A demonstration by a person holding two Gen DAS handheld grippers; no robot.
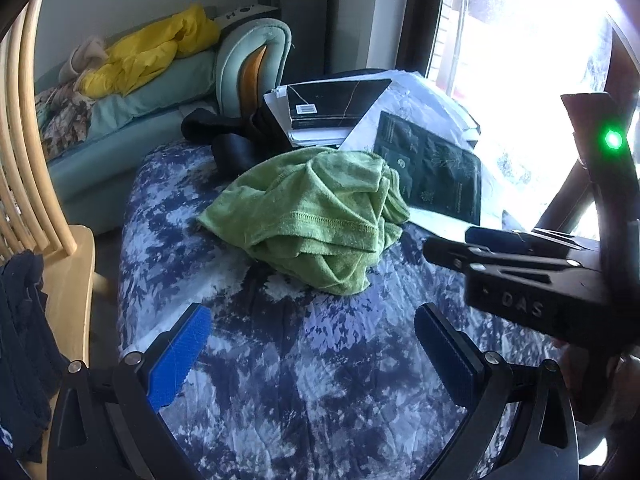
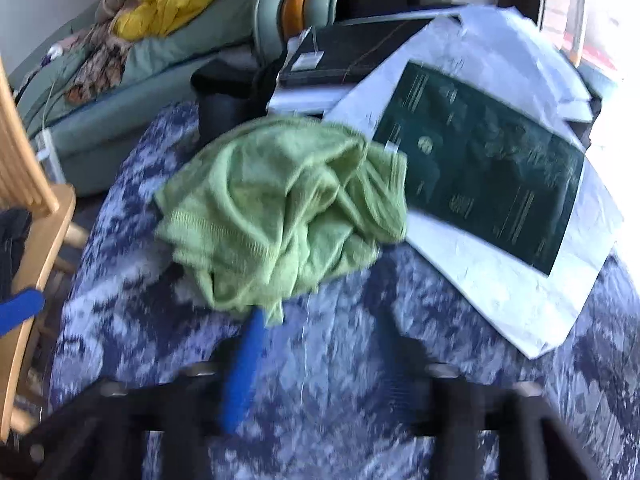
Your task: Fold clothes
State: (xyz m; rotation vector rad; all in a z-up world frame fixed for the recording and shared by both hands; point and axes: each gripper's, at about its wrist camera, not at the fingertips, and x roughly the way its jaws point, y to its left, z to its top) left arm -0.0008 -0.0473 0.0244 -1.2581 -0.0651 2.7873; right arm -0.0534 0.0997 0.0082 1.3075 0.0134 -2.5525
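Garment: a crumpled green cloth (image 1: 316,220) is lying mid-frame on the blue-and-white patterned cover (image 1: 304,380), its right edge touching a dark booklet (image 1: 432,168).
Left gripper (image 1: 316,344): hovering at the lower frame, jaws released, nothing between them.
Right gripper (image 2: 316,344): blurred, jaws parted and empty just below the cloth.
Risk: a pinch on bunched layers is likely dragging the whole heap, or the booklet, instead of one hem.

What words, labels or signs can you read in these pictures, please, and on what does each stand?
"DAS": raised letters on the black right tool.
White barcode sticker on the black flat box: too small to read.
Print on the dark green sheet lying on white paper: blurred, unreadable.
Marks on the dark device behind the sofa arm: not readable.
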